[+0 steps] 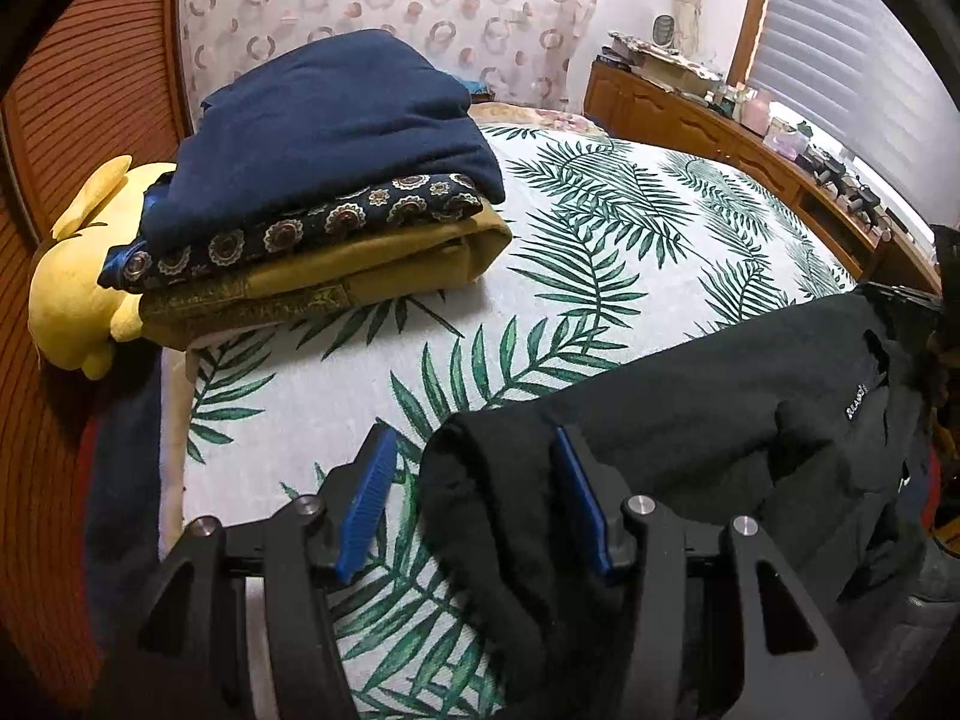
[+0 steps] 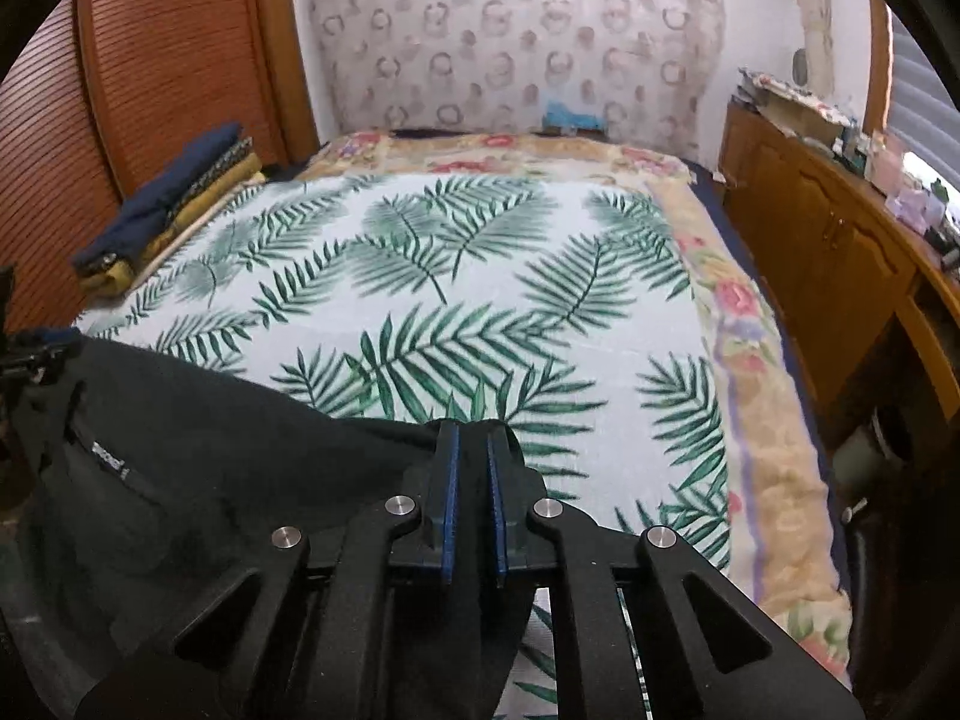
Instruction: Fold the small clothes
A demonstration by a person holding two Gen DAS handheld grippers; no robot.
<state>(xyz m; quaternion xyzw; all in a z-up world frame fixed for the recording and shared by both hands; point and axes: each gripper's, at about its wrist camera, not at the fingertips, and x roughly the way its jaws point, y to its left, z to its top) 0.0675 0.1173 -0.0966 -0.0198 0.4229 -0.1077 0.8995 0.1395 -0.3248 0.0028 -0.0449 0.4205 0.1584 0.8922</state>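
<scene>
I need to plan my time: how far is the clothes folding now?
Done: three folded pieces stacked at the bed's far corner. In hand: the black garment; the right hand-held gripper is shut on its edge, the left hand-held gripper is open around another edge. Left: folding and stacking it.

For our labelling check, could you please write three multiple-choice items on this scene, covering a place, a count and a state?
1. Where is the stack of folded clothes?
A. at the bed's left edge, by the yellow plush toy
B. on the wooden cabinet
C. on the floor

2. How many folded pieces are in that stack?
A. one
B. three
C. six

3. How are the right tongs?
A. wide open over bare bedcover
B. shut on the black garment
C. holding the plush toy

Answers:
1 A, the stack lies against the toy beside the slatted door.
2 B, navy, patterned and mustard layers show.
3 B, the blue pads pinch black cloth.
</scene>
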